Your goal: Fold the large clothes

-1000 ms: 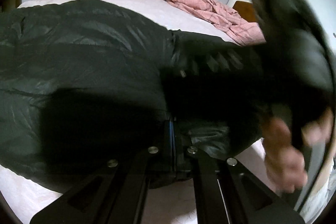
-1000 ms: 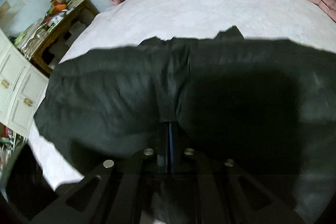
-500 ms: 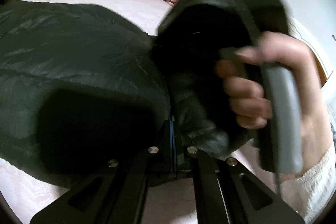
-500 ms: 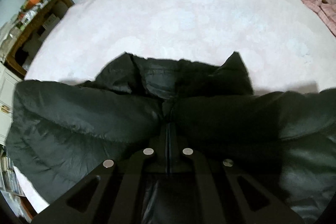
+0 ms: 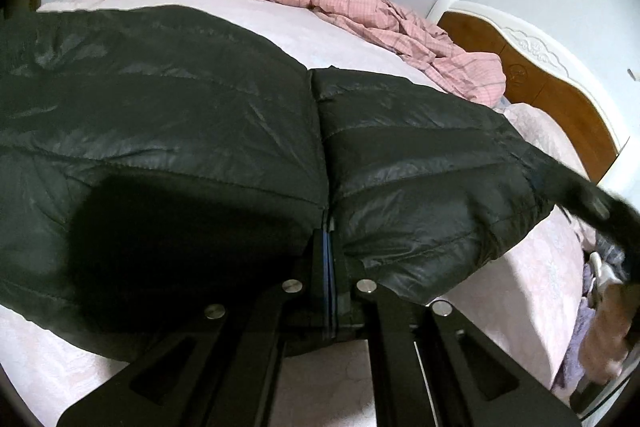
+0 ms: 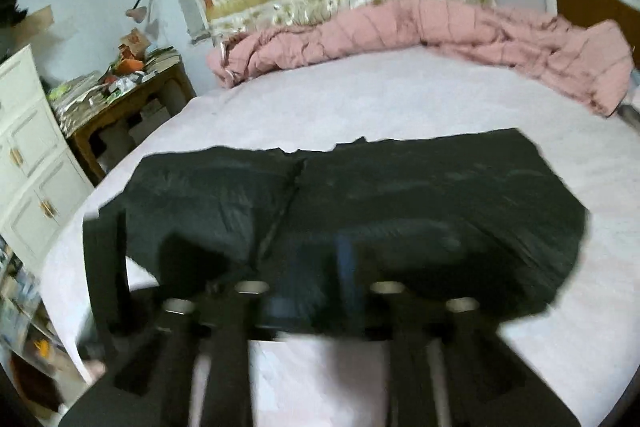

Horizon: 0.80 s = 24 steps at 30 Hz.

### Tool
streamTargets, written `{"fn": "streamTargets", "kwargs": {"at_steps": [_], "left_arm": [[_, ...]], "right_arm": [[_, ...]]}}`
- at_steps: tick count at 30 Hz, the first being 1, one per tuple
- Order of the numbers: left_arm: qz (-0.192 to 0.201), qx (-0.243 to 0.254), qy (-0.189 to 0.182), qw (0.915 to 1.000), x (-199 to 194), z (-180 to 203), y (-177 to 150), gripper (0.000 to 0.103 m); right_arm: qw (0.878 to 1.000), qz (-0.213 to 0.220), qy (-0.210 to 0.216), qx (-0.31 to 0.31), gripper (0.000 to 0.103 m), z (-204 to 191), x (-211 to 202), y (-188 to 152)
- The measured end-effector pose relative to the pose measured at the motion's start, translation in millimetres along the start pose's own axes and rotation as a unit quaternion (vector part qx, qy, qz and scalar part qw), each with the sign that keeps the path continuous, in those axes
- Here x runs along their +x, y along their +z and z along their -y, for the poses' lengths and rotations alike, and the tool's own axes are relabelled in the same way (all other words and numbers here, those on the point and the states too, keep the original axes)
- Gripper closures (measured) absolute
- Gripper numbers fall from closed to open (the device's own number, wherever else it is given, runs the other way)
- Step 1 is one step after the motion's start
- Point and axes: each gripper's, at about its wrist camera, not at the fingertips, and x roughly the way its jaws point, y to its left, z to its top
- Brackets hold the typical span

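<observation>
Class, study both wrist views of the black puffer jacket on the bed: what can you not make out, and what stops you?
- Right gripper, right wrist view: motion blur smears the fingers; open or shut is unclear.
- Left gripper fingertips, left wrist view: buried in the black puffer jacket.
- Jacket's left side, left wrist view: cut by the frame edge.
- Desk clutter, right wrist view: too small and blurred.

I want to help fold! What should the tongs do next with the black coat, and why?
Probably let go with the left tongs: they sit closed on the near edge of the black coat, which lies folded flat on the bed. The right tongs look open, though blurred.
</observation>
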Motion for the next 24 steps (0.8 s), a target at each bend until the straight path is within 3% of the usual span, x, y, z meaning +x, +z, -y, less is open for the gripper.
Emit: {"fn": "streamTargets", "kwargs": {"at_steps": [1, 3, 5, 10, 14, 18, 21, 24], "left_arm": [[0.001, 0.007, 0.007, 1.0, 0, 3, -2, 0.1], [0.004, 0.019, 0.021, 0.9996, -2, 8, -3, 0.1], [0.007, 0.022, 0.023, 0.9995, -3, 9, -5, 0.1], [0.01, 0.019, 0.018, 0.9996, -1, 6, -3, 0.1], [0.017, 0.02, 0.017, 0.9995, -2, 8, -2, 0.1], [0.018, 0.022, 0.017, 0.9995, -3, 7, -3, 0.1], [0.019, 0.021, 0.016, 0.9995, -3, 7, -3, 0.1], [0.019, 0.021, 0.015, 0.9995, -3, 7, -3, 0.1]], "right_arm": [[1.0, 0.008, -0.003, 0.004, 0.032, 2, -5, -8], [0.999, 0.018, 0.001, 0.033, 0.028, 15, -13, -22], [0.998, 0.018, -0.014, 0.066, 0.016, 28, -18, -33], [0.987, 0.034, -0.072, 0.139, 0.015, 60, -20, -54], [0.974, 0.007, -0.06, 0.217, 0.015, 86, 1, -61], [0.953, 0.029, -0.035, 0.299, 0.015, 113, 12, -64], [0.945, 0.051, -0.039, 0.319, 0.015, 123, 13, -58], [0.948, 0.053, -0.046, 0.31, 0.015, 123, 18, -56]]}}
